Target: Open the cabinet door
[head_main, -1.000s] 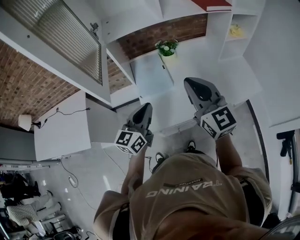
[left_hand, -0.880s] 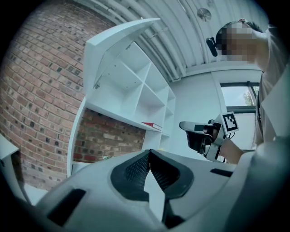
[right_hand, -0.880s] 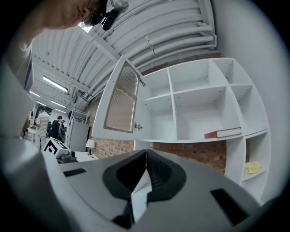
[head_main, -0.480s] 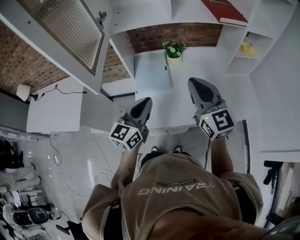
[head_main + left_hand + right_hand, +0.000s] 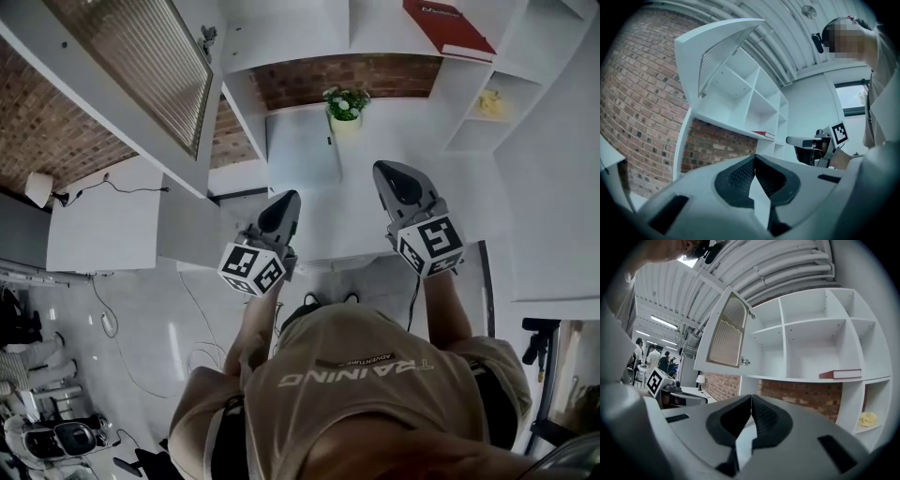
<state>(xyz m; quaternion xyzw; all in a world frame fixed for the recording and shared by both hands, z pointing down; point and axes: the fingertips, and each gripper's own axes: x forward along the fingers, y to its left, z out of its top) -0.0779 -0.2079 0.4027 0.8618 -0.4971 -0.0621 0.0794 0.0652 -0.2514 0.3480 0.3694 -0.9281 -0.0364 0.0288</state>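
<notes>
The upper cabinet door (image 5: pixel 141 66), white-framed with ribbed glass, stands swung wide open at the upper left. It also shows in the left gripper view (image 5: pixel 717 51) and the right gripper view (image 5: pixel 724 333), with the bare white shelves (image 5: pixel 811 338) exposed beside it. My left gripper (image 5: pixel 289 200) is shut and holds nothing, level in front of the counter, below the door and apart from it. My right gripper (image 5: pixel 382 171) is also shut and empty, to the right, pointing at the shelving. Neither touches the door. Each gripper shows in the other's view: the right (image 5: pixel 806 140), the left (image 5: pixel 670 390).
A potted plant (image 5: pixel 345 103) stands on the white counter (image 5: pixel 305 155) against the brick wall. A red book (image 5: pixel 448 26) lies on a shelf and a yellow item (image 5: pixel 489 103) sits in a right cubby. A lamp (image 5: pixel 37 187) stands on the low desk (image 5: pixel 103 230) at left.
The head view has swung so the shelving sits more centred. The left gripper has drifted slightly up the picture and the right slightly back. Both stay shut and empty; the door stays open.
</notes>
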